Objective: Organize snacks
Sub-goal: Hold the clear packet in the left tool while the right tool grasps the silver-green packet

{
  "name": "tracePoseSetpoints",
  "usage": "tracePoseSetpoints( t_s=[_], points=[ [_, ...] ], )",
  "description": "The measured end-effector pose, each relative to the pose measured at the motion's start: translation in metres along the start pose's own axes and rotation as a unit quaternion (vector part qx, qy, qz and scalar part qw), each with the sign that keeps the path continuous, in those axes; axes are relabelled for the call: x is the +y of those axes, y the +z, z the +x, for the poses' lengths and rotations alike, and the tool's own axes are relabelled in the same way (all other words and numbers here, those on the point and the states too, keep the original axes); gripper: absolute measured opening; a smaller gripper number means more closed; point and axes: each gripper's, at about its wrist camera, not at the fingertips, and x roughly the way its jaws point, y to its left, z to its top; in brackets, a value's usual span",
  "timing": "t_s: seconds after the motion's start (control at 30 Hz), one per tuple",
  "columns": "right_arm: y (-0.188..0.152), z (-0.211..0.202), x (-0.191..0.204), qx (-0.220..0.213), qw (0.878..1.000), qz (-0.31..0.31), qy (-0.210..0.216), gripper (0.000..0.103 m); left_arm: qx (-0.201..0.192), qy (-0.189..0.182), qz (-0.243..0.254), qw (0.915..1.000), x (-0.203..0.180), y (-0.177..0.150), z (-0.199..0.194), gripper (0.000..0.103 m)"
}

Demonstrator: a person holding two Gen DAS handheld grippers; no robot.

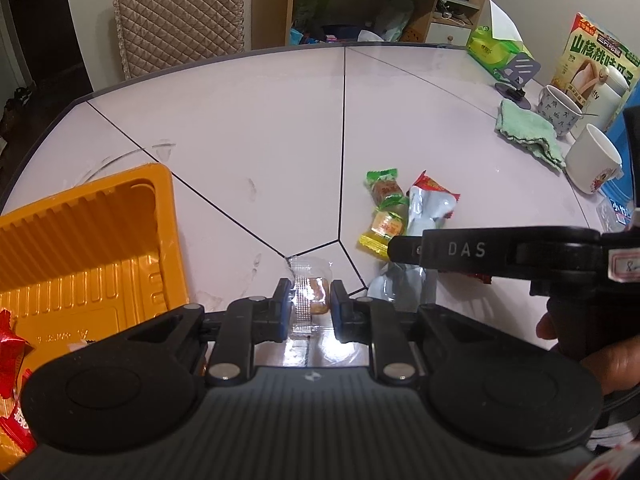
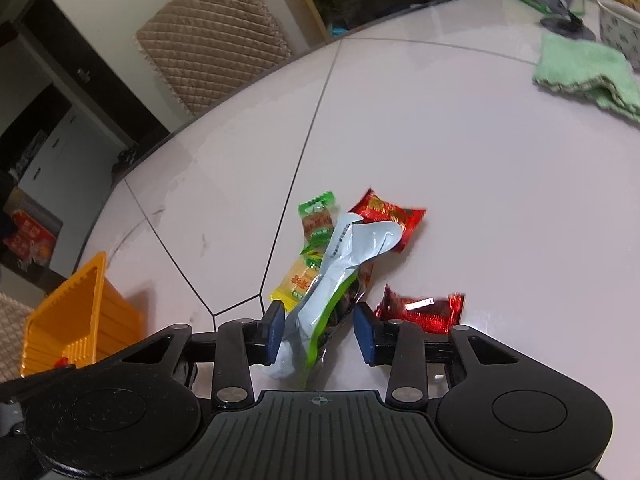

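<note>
My left gripper [image 1: 310,304] is shut on a small snack in a clear wrapper [image 1: 310,296], just above the pale table. An orange plastic tray [image 1: 80,240] lies to its left, with red packets [image 1: 12,360] at its near end. My right gripper [image 2: 318,330] has its jaws around a silver and green packet [image 2: 340,268], which looks slack between the pads. A pile lies beyond it: a green-ended candy [image 2: 316,220], a yellow packet [image 2: 296,280], a red packet [image 2: 388,216] and a second red packet [image 2: 420,310]. The pile also shows in the left wrist view [image 1: 400,208].
At the right of the table are a green cloth [image 1: 528,132], a patterned cup [image 1: 558,110], a white mug [image 1: 592,164], a snack box [image 1: 596,68], a green tissue pack [image 1: 496,50] and a grey phone stand [image 1: 518,76]. A quilted chair back [image 1: 176,8] stands beyond the far edge.
</note>
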Motion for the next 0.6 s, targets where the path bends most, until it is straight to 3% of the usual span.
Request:
tracePoseSetpoints(
  t_s=[0.03,0.6],
  points=[
    [0.0,0.0,0.0,-0.001,1.0,-0.005,-0.001,0.029,0.0,0.0,0.0,1.0,0.0,0.0,0.0,0.018],
    [-0.015,-0.037,-0.006,-0.01,0.999,-0.021,0.023,0.026,-0.005,-0.005,0.012,0.9999,-0.01,-0.01,-0.016,0.018]
  ],
)
